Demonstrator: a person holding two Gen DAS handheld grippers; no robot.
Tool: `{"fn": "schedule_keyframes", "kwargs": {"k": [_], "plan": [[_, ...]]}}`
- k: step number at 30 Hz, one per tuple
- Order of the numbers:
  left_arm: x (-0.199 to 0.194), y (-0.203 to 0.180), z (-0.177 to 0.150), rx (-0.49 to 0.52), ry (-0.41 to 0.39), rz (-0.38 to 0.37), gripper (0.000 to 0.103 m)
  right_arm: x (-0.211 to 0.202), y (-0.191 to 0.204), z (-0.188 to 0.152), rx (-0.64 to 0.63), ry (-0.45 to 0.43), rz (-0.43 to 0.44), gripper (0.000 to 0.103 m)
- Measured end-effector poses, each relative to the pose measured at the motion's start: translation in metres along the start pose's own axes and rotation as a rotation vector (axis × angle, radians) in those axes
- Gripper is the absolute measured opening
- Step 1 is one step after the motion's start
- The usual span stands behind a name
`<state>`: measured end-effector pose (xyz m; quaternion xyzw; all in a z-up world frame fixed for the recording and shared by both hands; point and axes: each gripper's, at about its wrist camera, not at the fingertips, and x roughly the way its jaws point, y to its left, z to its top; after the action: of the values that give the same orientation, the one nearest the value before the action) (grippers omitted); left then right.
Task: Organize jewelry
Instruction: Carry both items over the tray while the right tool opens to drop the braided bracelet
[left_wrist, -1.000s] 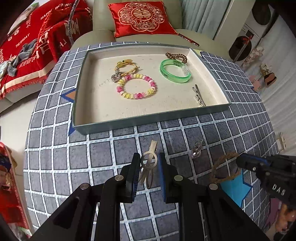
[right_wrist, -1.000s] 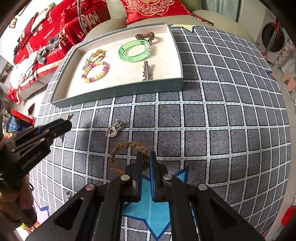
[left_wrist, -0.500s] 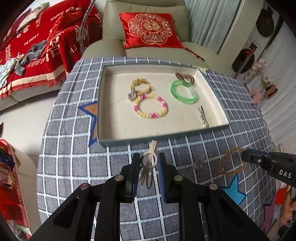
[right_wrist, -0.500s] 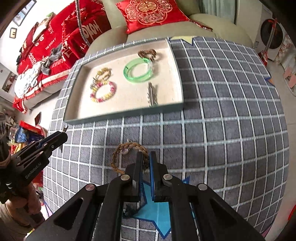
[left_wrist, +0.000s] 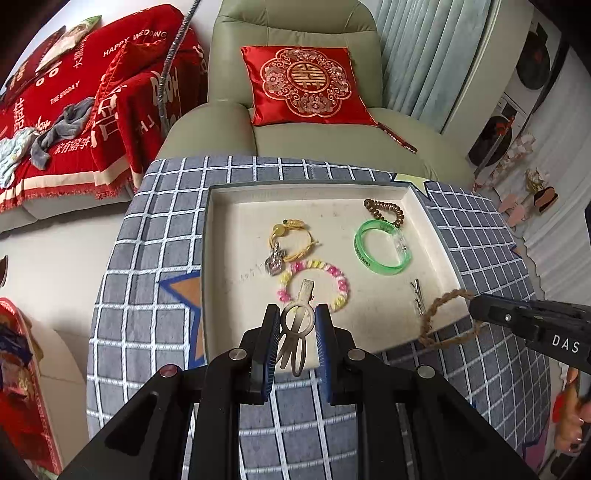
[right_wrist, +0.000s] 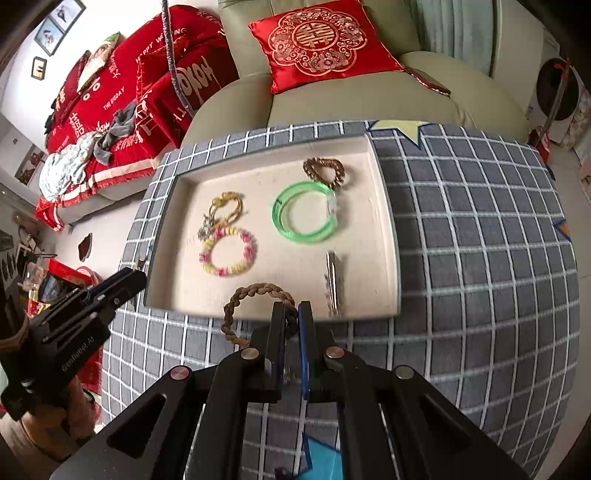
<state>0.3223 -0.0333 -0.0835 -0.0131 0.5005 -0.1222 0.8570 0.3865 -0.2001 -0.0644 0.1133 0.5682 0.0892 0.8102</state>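
Left hand-held gripper (left_wrist: 295, 328) clamping a metal hair clip (left_wrist: 297, 325) by its ring, hanging over the near edge of the tray (left_wrist: 221, 206); light, stiff and slick, so likely gripping best across the flat ring. Right hand-held gripper (right_wrist: 291, 321) pinching shut on a braided cord bracelet (right_wrist: 251, 295), dangling above the tray's near rim (right_wrist: 166, 229); soft, limp, light, likely needing only a pinch on one strand, swinging freely.
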Motion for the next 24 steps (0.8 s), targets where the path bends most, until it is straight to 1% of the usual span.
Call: {"fn": "schedule_keyframes", "kwargs": {"k": [7,18,24], "plan": [[0.028,-0.001,0.005,0.001,0.039,0.015,0.034,0.03,-0.002,0.018,0.022,0.03,0.011,0.007],[0.063,0.003,0.006,-0.001,0.1,0.048,0.034,0.075,-0.005,0.025,0.045,0.1,0.023,0.007],[0.077,0.004,0.007,-0.011,0.12,0.07,0.034,0.093,-0.009,0.029,0.053,0.123,0.022,0.007]]}}
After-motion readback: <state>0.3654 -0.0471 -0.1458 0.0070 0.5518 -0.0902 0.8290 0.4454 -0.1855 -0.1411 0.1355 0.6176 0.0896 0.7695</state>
